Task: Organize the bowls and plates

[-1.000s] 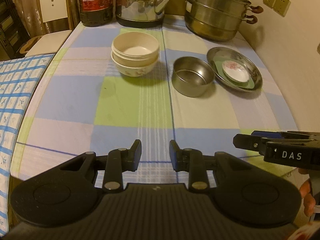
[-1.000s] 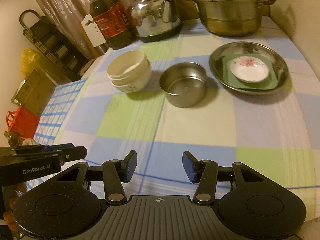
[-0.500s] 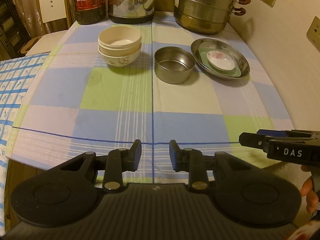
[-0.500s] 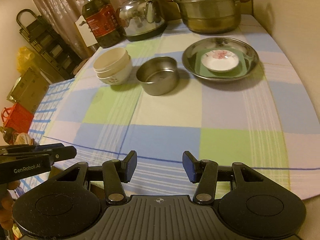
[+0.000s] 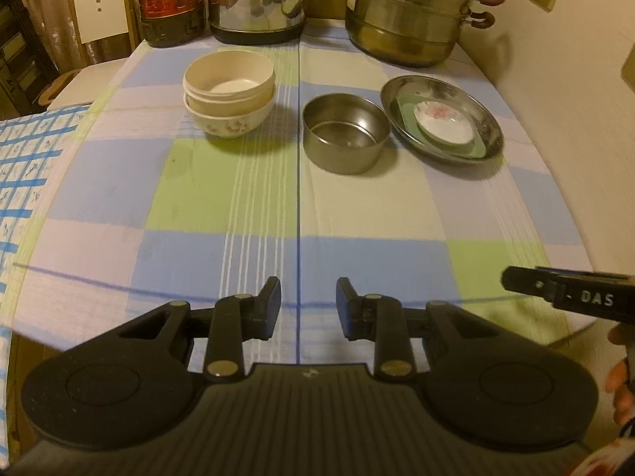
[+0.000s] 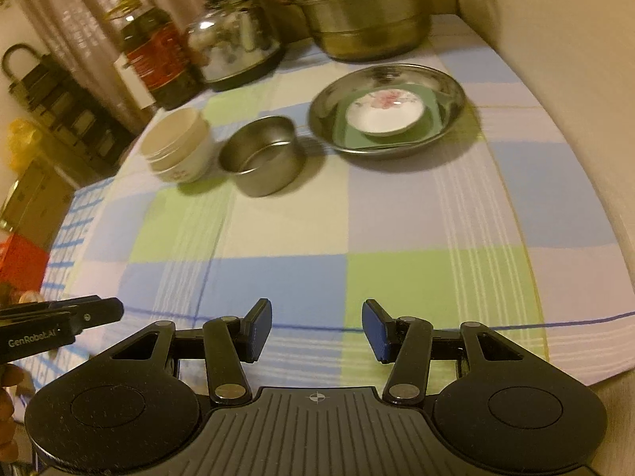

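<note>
Tablecloth [image 5: 246, 202] bare near edge, bowls [image 5: 229, 97] far (stacked)

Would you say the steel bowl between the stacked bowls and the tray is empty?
Empty: the steel bowl stands upright and its bare metal floor shows.

stacked bowls [image 5: 229, 95] left, metal bowl [image 5: 344, 131] right

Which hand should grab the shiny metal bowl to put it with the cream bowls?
Probably the left. In its view the left gripper points almost straight at the metal bowl, with the cream bowls just left. The right gripper faces more toward the steel plate. Both are empty.
</note>
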Tool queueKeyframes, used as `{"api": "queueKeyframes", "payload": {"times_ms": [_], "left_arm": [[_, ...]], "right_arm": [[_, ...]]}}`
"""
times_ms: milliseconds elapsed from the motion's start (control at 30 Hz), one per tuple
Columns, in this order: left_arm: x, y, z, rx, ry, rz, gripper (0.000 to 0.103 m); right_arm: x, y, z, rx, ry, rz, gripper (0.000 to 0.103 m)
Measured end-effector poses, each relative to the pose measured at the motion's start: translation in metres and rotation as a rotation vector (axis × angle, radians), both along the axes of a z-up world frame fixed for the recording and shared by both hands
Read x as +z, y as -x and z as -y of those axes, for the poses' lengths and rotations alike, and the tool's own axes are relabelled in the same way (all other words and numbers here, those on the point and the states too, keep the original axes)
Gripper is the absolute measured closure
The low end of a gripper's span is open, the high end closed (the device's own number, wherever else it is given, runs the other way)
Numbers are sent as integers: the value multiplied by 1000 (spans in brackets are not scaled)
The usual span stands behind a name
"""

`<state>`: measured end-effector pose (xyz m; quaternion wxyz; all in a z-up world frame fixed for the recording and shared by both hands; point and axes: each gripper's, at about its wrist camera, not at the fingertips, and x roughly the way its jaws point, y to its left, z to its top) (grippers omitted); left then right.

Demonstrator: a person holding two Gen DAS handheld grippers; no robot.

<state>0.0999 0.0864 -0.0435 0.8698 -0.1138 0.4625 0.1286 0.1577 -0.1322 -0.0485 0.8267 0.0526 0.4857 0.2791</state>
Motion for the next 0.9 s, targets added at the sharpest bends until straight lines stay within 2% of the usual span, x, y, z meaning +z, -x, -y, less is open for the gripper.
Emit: {"api": "queueKeyframes", "payload": {"times_ms": [333, 567, 900], "left_arm": [[-15, -66, -41, -53, -23, 28, 76], [-28, -113, -65, -90, 12, 31, 77], [-50, -165, -76, -140, 45, 37, 77]], "right_arm": [[-8, -53, -16, -121, -4, -33, 52], [-16, -88, -49, -143, -17, -26, 52], [-27, -122, -96, -134, -62, 5, 53]]}}
